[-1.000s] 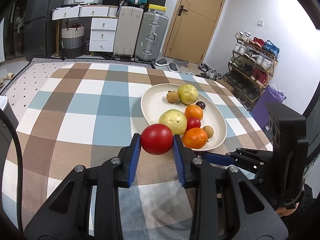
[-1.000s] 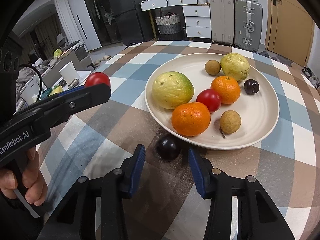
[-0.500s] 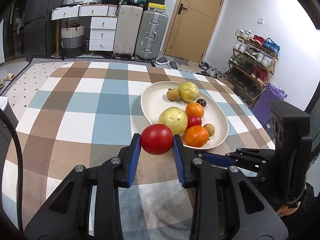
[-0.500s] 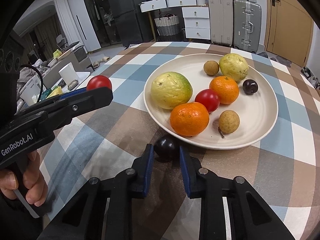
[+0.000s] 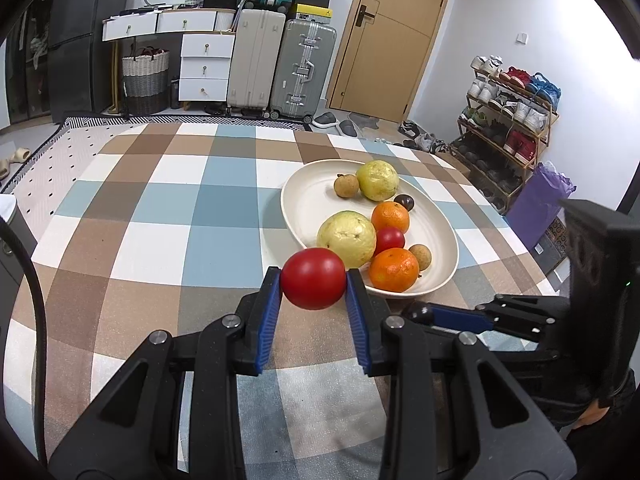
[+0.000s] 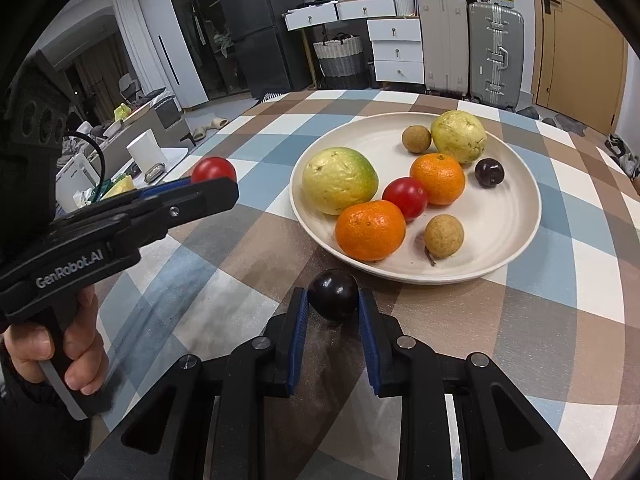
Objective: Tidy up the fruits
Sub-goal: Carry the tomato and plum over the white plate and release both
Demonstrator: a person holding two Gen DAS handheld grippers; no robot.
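Two fruits gripped beside plate (image 6: 516, 248)
Left gripper (image 5: 313, 280) fingers clamp a tomato (image 5: 313, 278); right gripper (image 6: 333, 298) fingers pinch a dark fruit (image 6: 334, 295), possibly a plum, on the surface (image 6: 224, 280).

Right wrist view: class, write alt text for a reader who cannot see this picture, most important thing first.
The right tongs are shut on a dark plum just in front of a cream plate. The plate holds two guavas, two oranges, a red tomato, two longans and another dark plum. At left, a hand holds the left tongs, shut on a second red tomato.
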